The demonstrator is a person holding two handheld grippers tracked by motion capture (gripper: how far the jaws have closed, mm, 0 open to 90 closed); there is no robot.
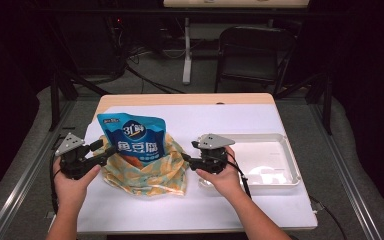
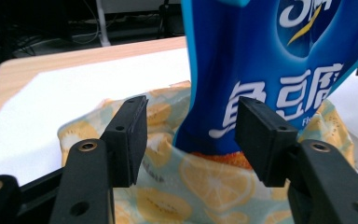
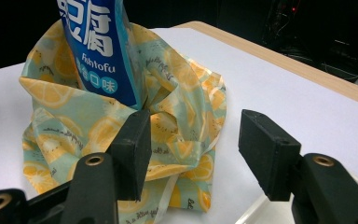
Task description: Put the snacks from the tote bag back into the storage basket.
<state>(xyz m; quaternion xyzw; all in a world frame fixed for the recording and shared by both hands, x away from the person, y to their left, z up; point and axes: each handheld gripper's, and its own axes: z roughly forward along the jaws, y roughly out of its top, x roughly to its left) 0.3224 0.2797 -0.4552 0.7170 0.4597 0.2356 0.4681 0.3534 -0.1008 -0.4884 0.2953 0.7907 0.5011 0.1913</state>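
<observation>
the blue snack pack [image 1: 132,136] stands up inside the lemon bag [image 1: 147,172], near the middle of the white sheet [image 1: 260,200] on the table [image 1: 190,98]. most of the pack sticks out of the top, and it leans a little to the far left.

the left gripper [image 1: 111,150] is at the left side of the bag. its jaws are spread wide and they hold nothing. in the left gripper view the pack [image 2: 270,70] and the bag rim [image 2: 168,140] sit just past its pads [image 2: 130,135].

the right gripper [image 1: 186,158] is at the right side of the bag. its jaws are spread wide too, with nothing in them. in the right gripper view the bag [image 3: 177,121] is just ahead and to the left.

the bag is soft and floppy. i think the pack could tip over, because nothing holds it. if a gripper bumps the tall pack, it may fall out onto the sheet. if a gripper grabs just a thin bit of cloth, the cloth may slip out. a pull on one side alone may drag the whole bag along. the white tray [image 1: 287,170] sits close on the right, so the right gripper could knock it.
</observation>
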